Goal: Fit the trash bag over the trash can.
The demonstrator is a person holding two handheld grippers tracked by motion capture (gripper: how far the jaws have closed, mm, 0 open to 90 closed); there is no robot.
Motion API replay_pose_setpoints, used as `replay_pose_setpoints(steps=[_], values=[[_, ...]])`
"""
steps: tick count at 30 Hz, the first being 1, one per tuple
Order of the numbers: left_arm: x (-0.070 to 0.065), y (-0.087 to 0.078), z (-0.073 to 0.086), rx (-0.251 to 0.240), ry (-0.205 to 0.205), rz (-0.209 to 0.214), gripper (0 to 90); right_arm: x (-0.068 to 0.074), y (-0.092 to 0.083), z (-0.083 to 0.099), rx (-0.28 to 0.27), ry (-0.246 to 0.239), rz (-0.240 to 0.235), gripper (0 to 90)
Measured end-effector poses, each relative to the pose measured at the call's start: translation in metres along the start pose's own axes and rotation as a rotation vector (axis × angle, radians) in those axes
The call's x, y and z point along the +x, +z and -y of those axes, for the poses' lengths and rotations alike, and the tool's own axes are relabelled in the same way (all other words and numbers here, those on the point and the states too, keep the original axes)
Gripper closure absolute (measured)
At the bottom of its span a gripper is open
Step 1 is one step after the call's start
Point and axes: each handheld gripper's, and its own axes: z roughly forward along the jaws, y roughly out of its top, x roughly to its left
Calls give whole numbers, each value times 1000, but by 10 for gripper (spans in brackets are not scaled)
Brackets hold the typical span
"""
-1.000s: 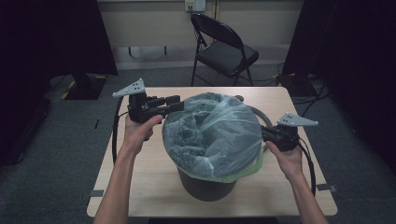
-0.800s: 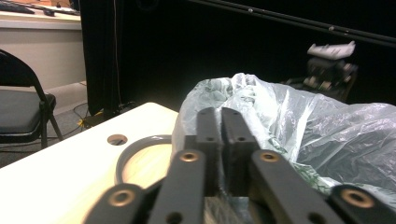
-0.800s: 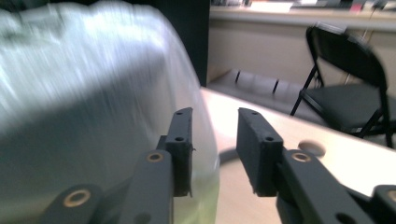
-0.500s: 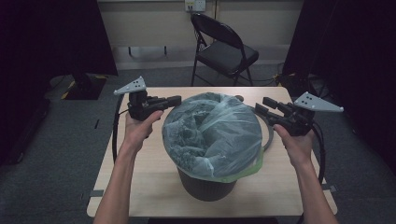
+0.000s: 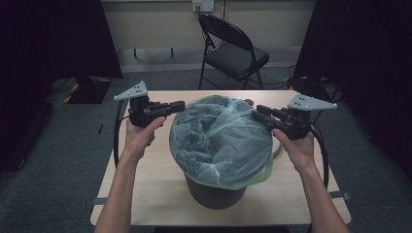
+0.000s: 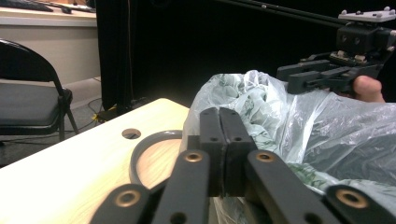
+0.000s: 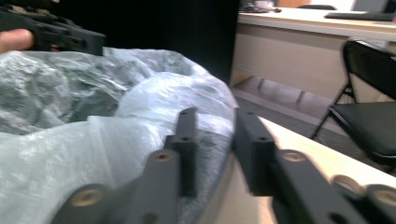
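Note:
A dark bin [image 5: 214, 194] stands on the wooden table [image 5: 145, 194], lined with a puffed translucent plastic bag [image 5: 223, 141] that bulges over its rim. My left gripper [image 5: 180, 104] lies level at the bag's upper left edge. Its jaws [image 6: 219, 112] are pressed together, with bag film [image 6: 261, 102] bunched on both sides of the tips. My right gripper [image 5: 257, 110] is at the bag's upper right, pointing inward. Its jaws [image 7: 215, 116] have just been closing and still stand apart, one finger [image 7: 187, 135] lying against the bag [image 7: 93, 121].
A black folding chair [image 5: 233, 53] stands behind the table. A grey ring [image 6: 140, 154] lies on the tabletop beside the bin, near a round hole [image 6: 131, 133]. Dark curtains hang on both sides, and cables trail from both grippers along the table's edges.
My right gripper rose from the bin's right rim to the bag's upper right, with its jaws opening and then narrowing. The left gripper's jaws closed while that hand stayed put.

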Motion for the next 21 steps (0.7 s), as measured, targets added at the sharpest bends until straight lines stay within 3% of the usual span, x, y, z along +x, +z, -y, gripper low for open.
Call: replay_pose_setpoints(steps=[4, 9, 12, 17, 18, 21], values=[[3, 4, 0, -5, 1, -9, 900, -3, -6, -1, -42, 9, 11, 900], [9, 8, 2, -16, -25, -50, 900, -1, -20, 3, -66, 2, 22, 900], [12, 9, 3, -23, -39, -50, 900, -4, -33, 15, -99, 41, 29, 900], [15, 11, 7, -15, -50, -56, 900, -10, -36, 36, -61, 65, 42, 900], [16, 10, 8, -13, -51, -65, 900, -10, -36, 35, -74, 62, 41, 889], [15, 7, 7, -26, -63, -97, 801, -8, -35, 21, -107, 52, 28, 709]])
